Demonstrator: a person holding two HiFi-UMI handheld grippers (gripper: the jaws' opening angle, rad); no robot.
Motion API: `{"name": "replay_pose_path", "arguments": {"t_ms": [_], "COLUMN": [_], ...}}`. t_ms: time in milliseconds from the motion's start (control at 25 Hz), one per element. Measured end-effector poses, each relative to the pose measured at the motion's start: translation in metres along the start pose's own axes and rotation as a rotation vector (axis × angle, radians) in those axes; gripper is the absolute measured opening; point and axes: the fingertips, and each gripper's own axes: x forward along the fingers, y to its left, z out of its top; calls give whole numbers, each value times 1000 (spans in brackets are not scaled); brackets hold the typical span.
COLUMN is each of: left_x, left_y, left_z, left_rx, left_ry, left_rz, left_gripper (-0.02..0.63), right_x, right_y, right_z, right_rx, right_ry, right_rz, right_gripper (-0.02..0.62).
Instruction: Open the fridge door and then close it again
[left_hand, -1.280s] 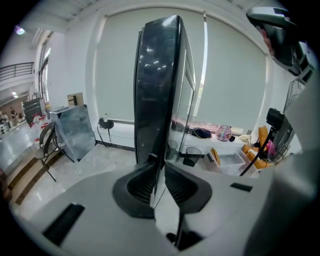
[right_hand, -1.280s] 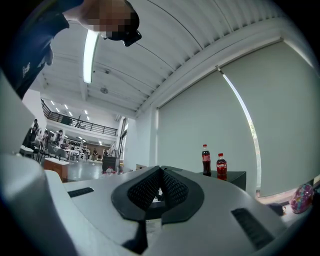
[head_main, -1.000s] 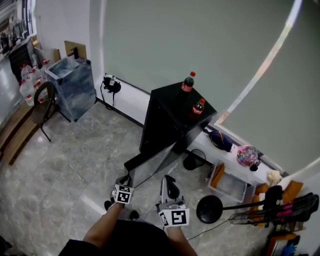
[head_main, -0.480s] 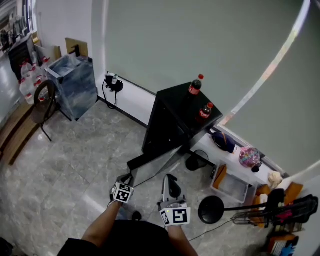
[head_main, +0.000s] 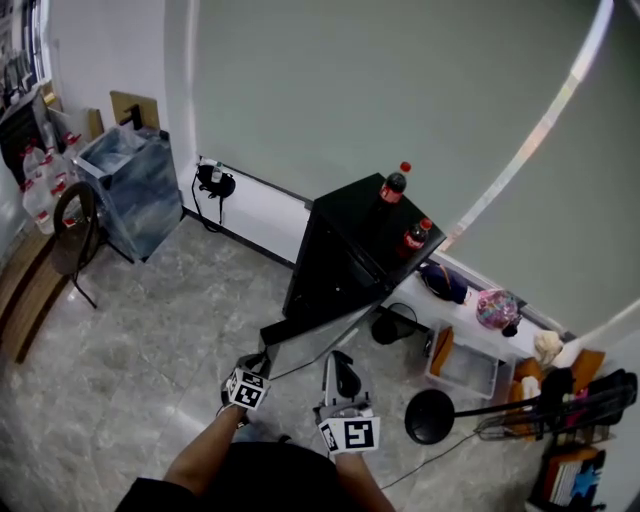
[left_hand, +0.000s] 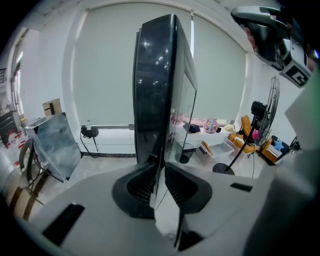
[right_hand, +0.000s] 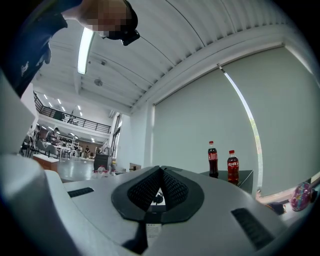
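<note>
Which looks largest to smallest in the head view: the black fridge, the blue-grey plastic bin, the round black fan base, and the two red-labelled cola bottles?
1. black fridge
2. blue-grey plastic bin
3. round black fan base
4. rear cola bottle and front cola bottle, both on the fridge top: about alike, so unranked.

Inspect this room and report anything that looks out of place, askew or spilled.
Only the black box-shaped fridge stands out: its glossy door is swung open, its edge pinched in the left gripper. The two red-capped cola bottles on top stand upright, and nothing is spilled.
</note>
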Motion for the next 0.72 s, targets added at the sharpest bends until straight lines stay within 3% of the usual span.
{"name": "replay_pose_path", "arguments": {"t_ms": [360,720], "left_x": [16,31], "left_y": [33,53], "left_z": [19,33], "left_rx": [72,89], "left_ry": [10,5], "left_rz": [-76,-117], "left_gripper": [58,61], "right_x": [28,41], "right_y": [22,29], "right_z": [-6,-10], "right_rx": [-14,-33], "right_ry": [18,48], "right_rz": [-73,-129], "right_gripper": [8,8]}}
